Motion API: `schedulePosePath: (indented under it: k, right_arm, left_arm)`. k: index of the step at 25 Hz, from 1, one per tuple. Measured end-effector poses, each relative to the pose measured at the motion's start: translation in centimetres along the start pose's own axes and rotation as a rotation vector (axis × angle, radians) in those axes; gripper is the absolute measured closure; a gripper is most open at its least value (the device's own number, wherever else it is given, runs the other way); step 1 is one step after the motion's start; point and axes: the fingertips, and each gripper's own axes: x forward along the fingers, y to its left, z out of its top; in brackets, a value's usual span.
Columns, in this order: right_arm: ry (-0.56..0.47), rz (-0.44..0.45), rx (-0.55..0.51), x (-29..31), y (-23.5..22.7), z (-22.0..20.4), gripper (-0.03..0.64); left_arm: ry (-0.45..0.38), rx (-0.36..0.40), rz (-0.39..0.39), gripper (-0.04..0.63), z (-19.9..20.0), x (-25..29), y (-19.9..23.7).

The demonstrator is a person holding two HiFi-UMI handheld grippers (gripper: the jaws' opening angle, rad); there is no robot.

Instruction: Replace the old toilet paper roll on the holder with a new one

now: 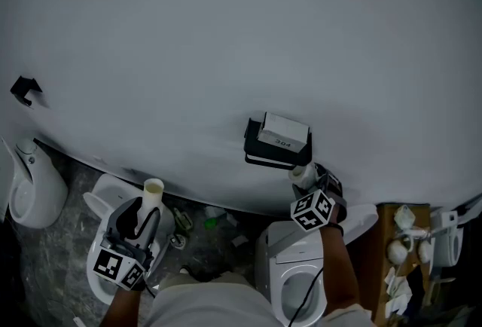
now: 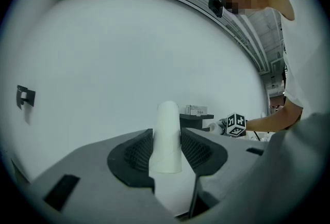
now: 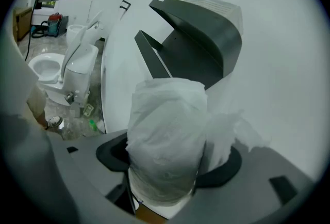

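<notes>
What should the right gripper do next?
Probably ease the white tissue-paper roll forward into the dark grey wall holder: the right gripper has its jaws on it close to the holder, and the left gripper holds the bare cardboard tube.

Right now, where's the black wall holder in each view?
Head view: holder at centre frame.
Left gripper view: small, right of centre, just right of the cardboard tube.
Right gripper view: large, upper centre, above the wrapped roll.
Shared landmark: the white wall it hangs on.
</notes>
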Motion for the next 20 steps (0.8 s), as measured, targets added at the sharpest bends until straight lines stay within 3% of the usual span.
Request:
schedulePosePath:
  k: [5,14,20]
  right_arm:
    - [0.016,-0.078,-0.118,0.3,-0.2,1.4,0.291]
    - [-0.007,-0.288,-0.127,0.5,-0.1,4.2,0.291]
    - [0.001,-0.363,-0.094,0.6,-0.1,4.4,0.291]
  left_arm:
    - [0.009,-0.003,-0.016,0.423,-0.1,-0.4,0.6]
    - [0.017,-0.012,-0.038,0.423,0.4,-0.9,2.3]
    - [0.016,-0.028,-0.053,0.423,0.3,-1.3,3.4]
